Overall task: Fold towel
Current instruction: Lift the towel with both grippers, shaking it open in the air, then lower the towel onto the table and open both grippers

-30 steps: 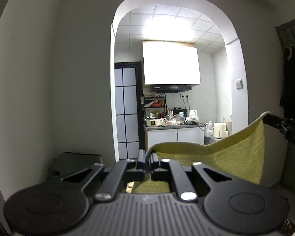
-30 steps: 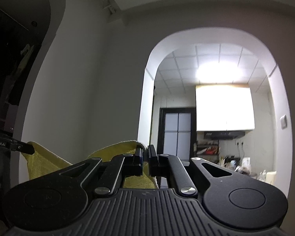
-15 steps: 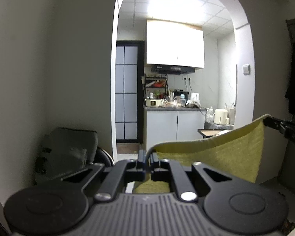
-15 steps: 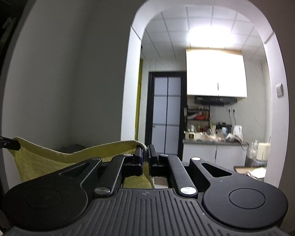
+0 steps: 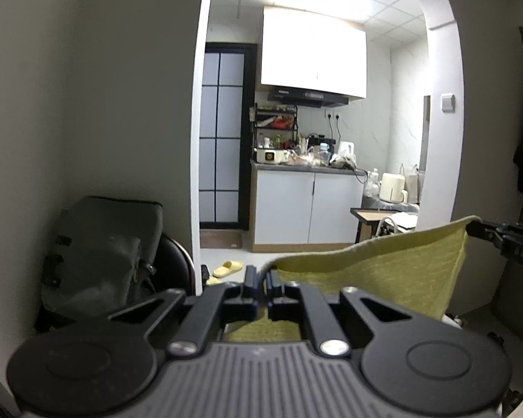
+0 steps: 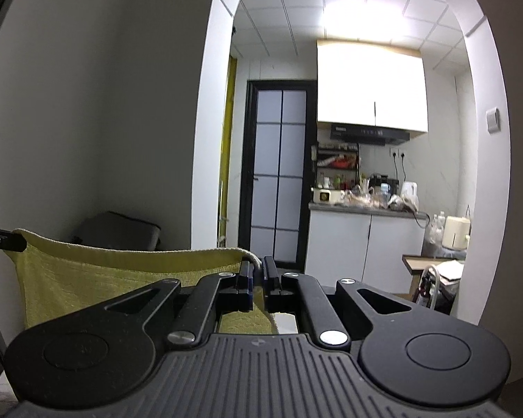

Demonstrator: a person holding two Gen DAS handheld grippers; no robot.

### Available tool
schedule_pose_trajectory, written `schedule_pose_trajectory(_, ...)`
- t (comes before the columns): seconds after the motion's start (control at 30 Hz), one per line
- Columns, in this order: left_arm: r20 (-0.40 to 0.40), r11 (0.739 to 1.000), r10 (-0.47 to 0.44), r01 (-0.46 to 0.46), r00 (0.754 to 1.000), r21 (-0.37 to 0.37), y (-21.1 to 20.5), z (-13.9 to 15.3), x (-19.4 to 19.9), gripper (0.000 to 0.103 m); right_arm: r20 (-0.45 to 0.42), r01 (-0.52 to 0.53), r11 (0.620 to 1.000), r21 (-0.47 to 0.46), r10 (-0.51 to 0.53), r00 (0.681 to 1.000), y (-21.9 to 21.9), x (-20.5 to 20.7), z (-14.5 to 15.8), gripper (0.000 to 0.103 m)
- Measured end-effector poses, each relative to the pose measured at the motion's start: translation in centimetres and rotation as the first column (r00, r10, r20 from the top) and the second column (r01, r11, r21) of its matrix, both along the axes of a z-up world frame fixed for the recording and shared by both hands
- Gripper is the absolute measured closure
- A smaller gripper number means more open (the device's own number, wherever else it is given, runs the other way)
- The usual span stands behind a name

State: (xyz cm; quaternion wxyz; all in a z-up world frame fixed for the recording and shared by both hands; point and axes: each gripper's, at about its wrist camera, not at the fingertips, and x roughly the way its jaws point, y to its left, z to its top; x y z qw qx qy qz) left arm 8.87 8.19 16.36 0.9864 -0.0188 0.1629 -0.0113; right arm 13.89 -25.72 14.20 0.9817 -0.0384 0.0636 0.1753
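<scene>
A yellow-green towel [image 5: 383, 271] hangs stretched in the air between my two grippers. My left gripper [image 5: 260, 275] is shut on one top corner of it. In the left wrist view the right gripper [image 5: 484, 231] shows at the far right, clamped on the other corner. In the right wrist view the towel [image 6: 104, 275] runs leftwards from my right gripper [image 6: 258, 268], which is shut on its hemmed edge, and the left gripper [image 6: 10, 242] pinches the far corner at the left edge. The towel's lower part is hidden behind the gripper bodies.
Ahead, an arched doorway [image 5: 442, 104] opens onto a kitchen with a white counter cabinet [image 5: 307, 205] cluttered with items. A grey bag on a dark chair [image 5: 104, 254] stands against the left wall. Yellow slippers [image 5: 226, 268] lie on the floor. A small table [image 5: 383, 219] stands at right.
Both cameras have tilted downwards: the arch and ceiling rose in view while floor, chair and slippers appeared. The towel stays stretched between both shut grippers, its top edge now flatter.
</scene>
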Motion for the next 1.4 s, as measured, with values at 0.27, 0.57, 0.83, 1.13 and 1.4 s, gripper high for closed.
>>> schedule_pose_trajectory(0.27,-0.054,1.000,-0.004,0.004,0.999,-0.006,0.6,-1.9,2.7,0.098,-0.057,0.006,1.000,-0.030,-0.007,0.998,1.0,2.0,-1.6,0.097)
schedule_pose_trajectory(0.57,-0.112,1.000,0.012,-0.013,0.994,-0.010,1.8,-4.1,4.7,0.097,-0.118,0.021,1.000,-0.016,-0.023,0.993,2.2,4.7,-4.2,0.097)
schedule_pose_trajectory(0.83,-0.151,0.999,0.008,-0.013,0.988,-0.032,2.9,-6.0,7.0,0.097,-0.179,0.014,1.000,-0.022,-0.018,0.984,3.1,6.9,-6.0,0.097)
schedule_pose_trajectory(1.13,-0.209,0.999,0.019,-0.025,0.978,-0.026,3.9,-7.8,9.6,0.097,-0.223,0.049,0.996,-0.074,-0.065,0.973,4.3,10.2,-8.2,0.097)
schedule_pose_trajectory(1.4,-0.250,0.999,0.043,-0.048,0.967,-0.014,4.1,-10.6,11.0,0.096,-0.298,-0.015,0.998,-0.054,-0.002,0.955,5.5,12.0,-9.2,0.097)
